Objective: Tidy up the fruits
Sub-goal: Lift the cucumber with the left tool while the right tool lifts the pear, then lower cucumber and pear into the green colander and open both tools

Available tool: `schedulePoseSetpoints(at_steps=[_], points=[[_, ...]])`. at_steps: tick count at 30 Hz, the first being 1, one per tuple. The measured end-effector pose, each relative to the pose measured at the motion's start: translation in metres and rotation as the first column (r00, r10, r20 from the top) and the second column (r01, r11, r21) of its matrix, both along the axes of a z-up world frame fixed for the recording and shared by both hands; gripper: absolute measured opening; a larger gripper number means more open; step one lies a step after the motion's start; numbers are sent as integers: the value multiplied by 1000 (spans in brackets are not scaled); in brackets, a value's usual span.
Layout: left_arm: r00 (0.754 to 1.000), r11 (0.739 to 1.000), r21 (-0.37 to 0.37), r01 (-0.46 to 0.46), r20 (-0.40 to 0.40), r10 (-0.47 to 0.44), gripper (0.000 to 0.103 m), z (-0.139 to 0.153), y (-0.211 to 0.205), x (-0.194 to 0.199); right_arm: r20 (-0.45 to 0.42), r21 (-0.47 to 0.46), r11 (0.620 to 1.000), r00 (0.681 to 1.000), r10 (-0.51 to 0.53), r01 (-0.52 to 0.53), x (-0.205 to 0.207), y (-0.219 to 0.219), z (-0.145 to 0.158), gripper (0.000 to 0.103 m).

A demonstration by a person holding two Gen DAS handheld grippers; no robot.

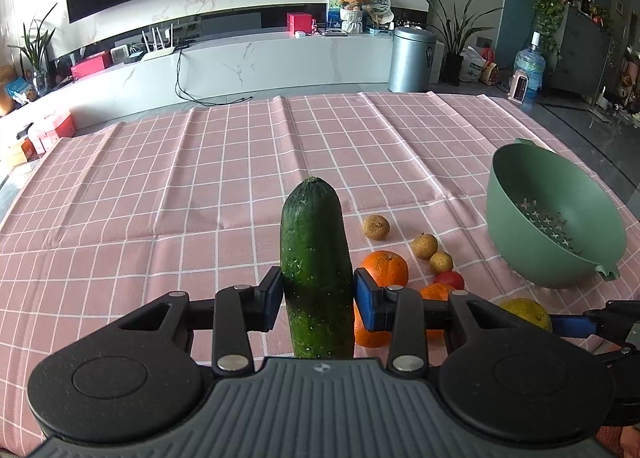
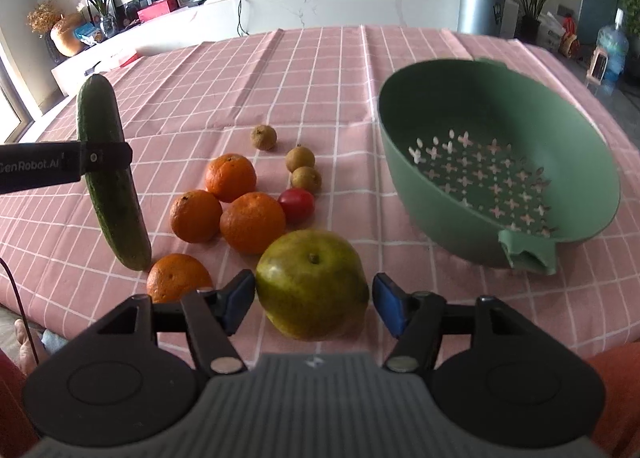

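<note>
My left gripper [image 1: 316,294] is shut on a dark green cucumber [image 1: 314,266], which stands nearly upright; in the right wrist view the cucumber [image 2: 110,177] has its lower end at the cloth, left of the fruit. My right gripper [image 2: 314,298] is open around a large yellow-green fruit [image 2: 312,284] lying on the cloth, a small gap at each pad. Several oranges [image 2: 252,221], a red tomato [image 2: 297,204] and three small brown fruits [image 2: 264,137] lie beyond it. An empty green colander [image 2: 492,169] sits tilted at the right and also shows in the left wrist view [image 1: 556,213].
A pink checked tablecloth [image 1: 180,177] covers the table. Beyond its far edge are a white TV console [image 1: 256,57], a grey bin [image 1: 412,59], plants and a water bottle.
</note>
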State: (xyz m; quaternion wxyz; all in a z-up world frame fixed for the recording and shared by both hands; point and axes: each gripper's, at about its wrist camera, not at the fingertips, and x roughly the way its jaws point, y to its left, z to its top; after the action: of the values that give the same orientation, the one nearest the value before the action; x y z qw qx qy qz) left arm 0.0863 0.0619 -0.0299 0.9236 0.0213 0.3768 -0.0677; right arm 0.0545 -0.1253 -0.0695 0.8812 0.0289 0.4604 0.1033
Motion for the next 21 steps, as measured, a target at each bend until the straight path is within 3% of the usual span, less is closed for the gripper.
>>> schedulePoseSetpoints(at_steps=[11,16,21], points=[[999,999,-35,-42,11,42,42,5,5,-8,42,1,1000,999,-8,8,-4,1,5,59],[995,997,-51,-50,80,54,42,29,3,-19,122,15,1000,992,2,-4,-18,-2,26,59],[991,995,-94,18,134,-5,42,61,-16,-26,194,44,999,980,-31,22,-31,-19,56,59]])
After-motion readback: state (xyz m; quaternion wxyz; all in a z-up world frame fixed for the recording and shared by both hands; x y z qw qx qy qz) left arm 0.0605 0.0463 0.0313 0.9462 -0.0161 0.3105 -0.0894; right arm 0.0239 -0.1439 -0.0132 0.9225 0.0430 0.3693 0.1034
